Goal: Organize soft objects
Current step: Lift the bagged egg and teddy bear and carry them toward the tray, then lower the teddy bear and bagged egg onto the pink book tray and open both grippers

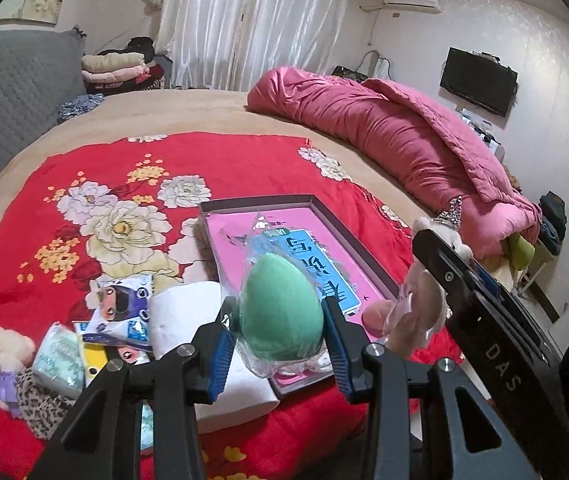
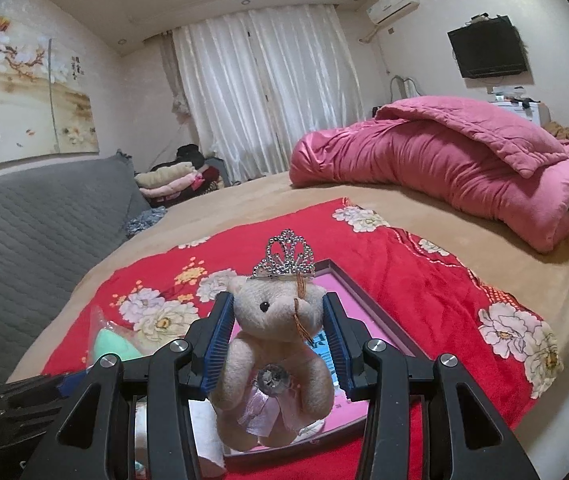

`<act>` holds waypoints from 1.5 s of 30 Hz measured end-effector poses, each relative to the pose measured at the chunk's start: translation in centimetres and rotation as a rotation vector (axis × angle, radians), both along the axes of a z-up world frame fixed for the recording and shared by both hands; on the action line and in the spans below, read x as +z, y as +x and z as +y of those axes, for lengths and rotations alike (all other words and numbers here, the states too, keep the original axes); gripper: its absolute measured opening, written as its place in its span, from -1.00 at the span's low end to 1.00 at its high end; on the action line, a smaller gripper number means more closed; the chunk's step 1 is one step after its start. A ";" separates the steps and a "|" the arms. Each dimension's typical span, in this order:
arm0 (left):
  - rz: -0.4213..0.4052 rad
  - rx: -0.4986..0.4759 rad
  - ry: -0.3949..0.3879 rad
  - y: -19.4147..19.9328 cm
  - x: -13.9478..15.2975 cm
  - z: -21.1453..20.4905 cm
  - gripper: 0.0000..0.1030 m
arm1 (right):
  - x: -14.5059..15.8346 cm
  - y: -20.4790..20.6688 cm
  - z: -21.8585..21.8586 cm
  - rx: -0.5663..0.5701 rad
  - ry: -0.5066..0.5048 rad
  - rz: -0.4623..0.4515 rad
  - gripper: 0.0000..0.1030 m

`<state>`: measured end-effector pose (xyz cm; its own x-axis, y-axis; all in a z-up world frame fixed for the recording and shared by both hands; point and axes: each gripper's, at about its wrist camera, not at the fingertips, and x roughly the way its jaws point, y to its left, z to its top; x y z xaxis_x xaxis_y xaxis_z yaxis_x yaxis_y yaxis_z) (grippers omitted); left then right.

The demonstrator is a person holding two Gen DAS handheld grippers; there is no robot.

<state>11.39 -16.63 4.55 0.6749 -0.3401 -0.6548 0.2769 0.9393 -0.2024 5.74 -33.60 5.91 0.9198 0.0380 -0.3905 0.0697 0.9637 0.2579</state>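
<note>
My left gripper (image 1: 280, 322) is shut on a green egg-shaped sponge in clear plastic wrap (image 1: 280, 312) and holds it above the near edge of a shallow box (image 1: 364, 248) with a pink and blue booklet inside. My right gripper (image 2: 278, 334) is shut on a small beige teddy bear with a silver tiara and pink dress (image 2: 276, 344), held above the same box (image 2: 358, 294). The bear and right gripper also show at the right of the left wrist view (image 1: 420, 300). The sponge shows at the lower left of the right wrist view (image 2: 114, 346).
A red floral blanket (image 1: 124, 184) covers the bed. On it at the left lie tissue packs (image 1: 58, 354), a white roll (image 1: 188, 312), a small bear in purple (image 1: 8, 354) and leopard cloth (image 1: 40, 404). A pink duvet (image 1: 404, 132) lies far right. A grey headboard (image 1: 16, 76) stands left.
</note>
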 end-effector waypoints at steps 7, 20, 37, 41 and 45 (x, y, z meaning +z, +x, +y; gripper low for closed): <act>0.025 -0.013 0.006 1.2 -1.0 -1.1 -0.18 | -0.6 0.5 -0.6 -0.021 -0.020 0.016 -0.10; 0.105 -0.053 0.024 3.6 -4.0 -3.2 -0.18 | -2.5 1.9 -1.6 -0.046 -0.020 0.056 -0.09; 0.195 -0.149 0.119 5.2 -8.3 -5.7 -0.18 | -4.9 4.4 -2.9 -0.053 0.005 0.126 -0.09; 0.188 -0.172 0.137 5.1 -8.5 -6.1 -0.18 | -5.4 5.5 -2.6 -0.048 -0.010 0.135 -0.09; 0.181 -0.185 0.157 5.0 -8.6 -6.2 -0.18 | -6.5 6.9 -2.1 -0.028 -0.025 0.168 -0.10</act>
